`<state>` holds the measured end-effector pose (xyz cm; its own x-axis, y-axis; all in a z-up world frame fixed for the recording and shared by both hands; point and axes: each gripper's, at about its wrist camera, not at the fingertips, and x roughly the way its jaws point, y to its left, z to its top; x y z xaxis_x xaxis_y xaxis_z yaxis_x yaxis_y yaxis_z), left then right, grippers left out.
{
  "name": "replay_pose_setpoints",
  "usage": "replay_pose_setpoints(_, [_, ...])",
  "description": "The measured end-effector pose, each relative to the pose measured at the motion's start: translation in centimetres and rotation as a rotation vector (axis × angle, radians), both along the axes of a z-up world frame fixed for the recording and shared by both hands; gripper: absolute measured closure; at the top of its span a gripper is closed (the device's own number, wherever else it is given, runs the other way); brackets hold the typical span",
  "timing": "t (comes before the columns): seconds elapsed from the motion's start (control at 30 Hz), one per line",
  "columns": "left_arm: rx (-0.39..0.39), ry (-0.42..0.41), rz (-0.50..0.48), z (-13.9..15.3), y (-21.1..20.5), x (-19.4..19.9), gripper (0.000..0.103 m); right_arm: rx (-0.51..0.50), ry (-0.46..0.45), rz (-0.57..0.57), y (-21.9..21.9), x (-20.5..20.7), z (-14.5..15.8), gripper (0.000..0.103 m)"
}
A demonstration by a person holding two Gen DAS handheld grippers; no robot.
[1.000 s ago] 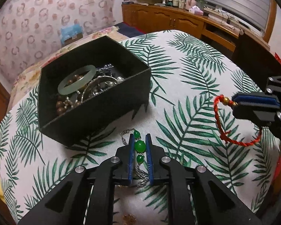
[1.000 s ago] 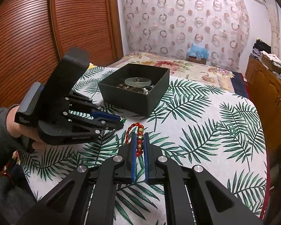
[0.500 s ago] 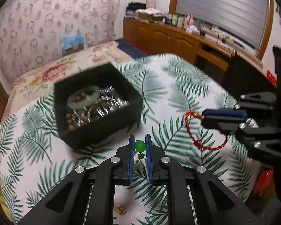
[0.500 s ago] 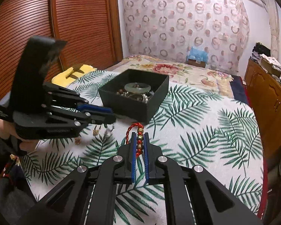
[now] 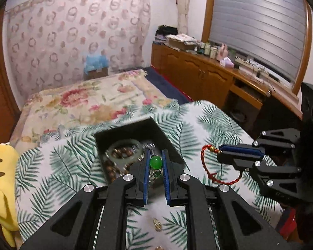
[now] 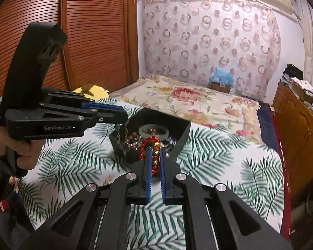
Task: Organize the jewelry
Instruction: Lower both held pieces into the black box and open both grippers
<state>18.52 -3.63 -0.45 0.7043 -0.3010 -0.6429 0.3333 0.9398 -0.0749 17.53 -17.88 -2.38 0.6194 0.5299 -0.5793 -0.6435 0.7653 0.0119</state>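
The fingers (image 5: pixel 145 177) of the left gripper (image 5: pixel 155 162) are closed on a green bead chain (image 5: pixel 155 163), the large round bead pinched between the blue pads near their tips and a smaller green bead and silvery links hanging just below it. In the right wrist view the left gripper (image 6: pixel 123 117) is seen from the side, a hand (image 6: pixel 20 152) around its handle, with the chain (image 6: pixel 121 133) dangling from its tip over the near left corner of the black box (image 6: pixel 183 133). The fingers (image 6: pixel 149 166) of the right gripper (image 6: pixel 155 152) are closed on a red cord bracelet (image 6: pixel 148 143), its gold beads lined up between the pads and the cord loop sticking out past the tips. From the left wrist view the right gripper (image 5: pixel 221 152) holds that bracelet (image 5: pixel 215 170) clear of the tabletop, to the right of the box (image 5: pixel 167 139), the loop hanging below the tip. The open box sits on the leaf-print tabletop (image 5: pixel 215 125) toward its far edge, and holds a pale green bangle (image 5: pixel 123 152), brown beads and metal pieces. A few small gold-coloured pieces (image 5: pixel 157 224) lie loose on the tabletop near its front edge, below the left gripper. A flowered bed (image 6: pixel 187 100) lies beyond the tabletop's far edge.
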Motion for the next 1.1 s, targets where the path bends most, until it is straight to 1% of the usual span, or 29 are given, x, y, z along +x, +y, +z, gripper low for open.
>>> replay_pose_setpoints(0.13, [-0.007, -0.023, 0.028, 1.2, 0.9, 0.8, 0.093, 0.000, -0.005, 0.004, 0.9, 1.1, 0.3, 0.095])
replay_pose_setpoints(0.27, [-0.004, -0.036, 0.057, 1.7, 1.6, 1.6, 0.093, 0.014, -0.006, 0.003, 1.6, 2.4, 0.4, 0.095])
replay_pose_setpoints(0.4, [0.000, -0.016, 0.075, 0.8, 2.0, 2.8, 0.093, 0.031, 0.018, -0.001, 2.3, 4.3, -0.2, 0.095])
replay_pose_setpoints(0.47, [0.002, 0.001, 0.084, -0.1, 2.2, 3.2, 0.093, 0.028, 0.033, -0.001, 2.8, 5.0, -0.7, 0.095])
replay_pose_setpoints(0.57, [-0.001, 0.016, 0.094, -1.0, 2.5, 3.4, 0.093, 0.009, 0.040, -0.009, 3.6, 5.8, -1.6, 0.095])
replay_pose_setpoints(0.67, [-0.005, 0.023, 0.109, -1.5, 2.8, 3.4, 0.093, 0.013, 0.058, -0.023, 4.0, 6.7, -2.3, 0.094])
replay_pose_setpoints(0.7, [-0.006, 0.024, 0.111, -1.6, 2.8, 3.3, 0.091, 0.012, 0.064, -0.029, 4.1, 7.0, -2.5, 0.094])
replay_pose_setpoints(0.8, [-0.005, 0.022, 0.112, -1.6, 2.9, 3.1, 0.082, 0.004, 0.072, -0.028, 4.1, 7.3, -2.9, 0.094])
replay_pose_setpoints(0.83, [0.000, 0.016, 0.115, -1.6, 3.0, 2.9, 0.076, 0.001, 0.072, -0.025, 4.2, 7.2, -2.9, 0.094])
replay_pose_setpoints(0.87, [0.001, 0.011, 0.116, -1.7, 3.0, 2.6, 0.072, -0.002, 0.069, -0.023, 4.2, 7.2, -2.9, 0.090])
replay_pose_setpoints(0.93, [0.001, 0.006, 0.116, -1.8, 3.1, 2.0, 0.072, -0.003, 0.064, -0.026, 4.2, 7.0, -2.9, 0.082])
replay_pose_setpoints(0.97, [0.000, 0.004, 0.116, -1.9, 3.1, 1.6, 0.072, 0.001, 0.065, -0.024, 4.1, 6.9, -2.9, 0.080])
replay_pose_setpoints(1.03, [-0.003, 0.003, 0.119, -2.1, 3.2, 0.9, 0.071, -0.001, 0.066, -0.028, 4.2, 6.8, -3.0, 0.080])
replay_pose_setpoints(1.1, [-0.007, 0.000, 0.123, -2.2, 3.4, -0.1, 0.067, -0.001, 0.069, -0.025, 4.1, 6.4, -3.0, 0.080])
